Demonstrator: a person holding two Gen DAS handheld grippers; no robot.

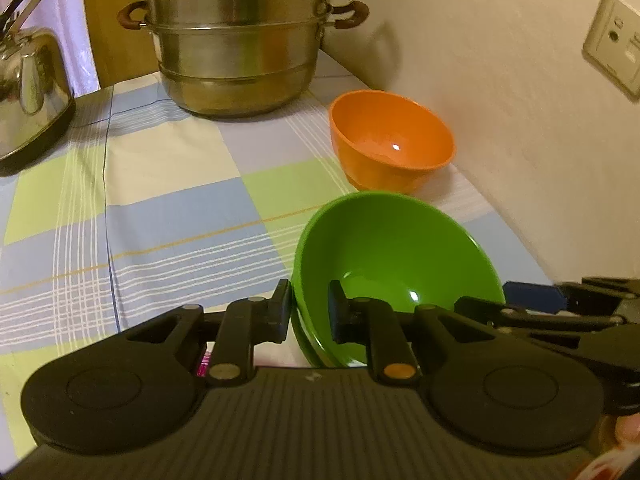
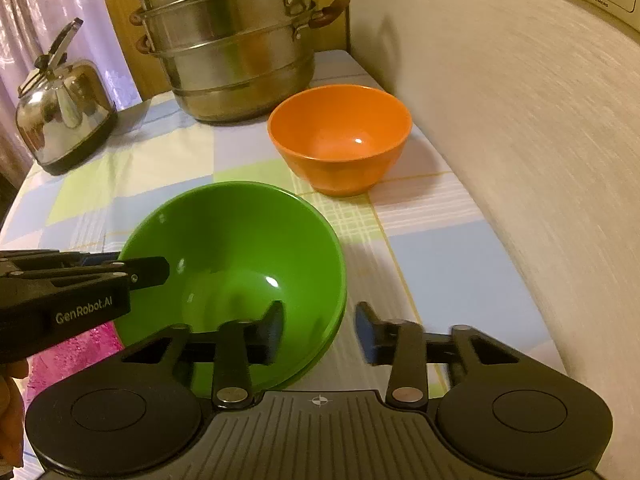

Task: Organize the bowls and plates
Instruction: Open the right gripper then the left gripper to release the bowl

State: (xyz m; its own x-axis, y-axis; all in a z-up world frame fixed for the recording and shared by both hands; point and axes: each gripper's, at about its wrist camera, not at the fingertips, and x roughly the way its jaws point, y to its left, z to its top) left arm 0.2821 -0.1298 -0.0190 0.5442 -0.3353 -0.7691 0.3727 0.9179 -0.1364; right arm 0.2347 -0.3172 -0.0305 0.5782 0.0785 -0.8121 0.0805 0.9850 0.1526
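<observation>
a green bowl (image 2: 236, 256) is seen at the near end of the counter (image 1: 160, 216), empty and glossy inside (a second green rim shows just beneath it, so it appears nested in another green bowl). an orange bowl (image 2: 340, 136), also empty, is set farther back near the wall (image 2: 520, 140), apart from the green one. the left gripper (image 1: 309, 312) is closed onto the green bowl's left rim, one finger outside and one inside. the right gripper (image 2: 320, 332) is held parted astride the bowl's right rim, one finger inside and one outside; no contact can be made out.

only in the right wrist view is a pink cloth (image 2: 68, 356) shown at the near left, below the left gripper's body. only in the left wrist view is a wall socket (image 1: 616, 44) seen whole.

at the far end a stacked steel steamer pot (image 1: 236, 40) is placed, with a steel kettle (image 2: 64, 116) to its left. the counter is covered by a checked tablecloth (image 1: 132, 184).
</observation>
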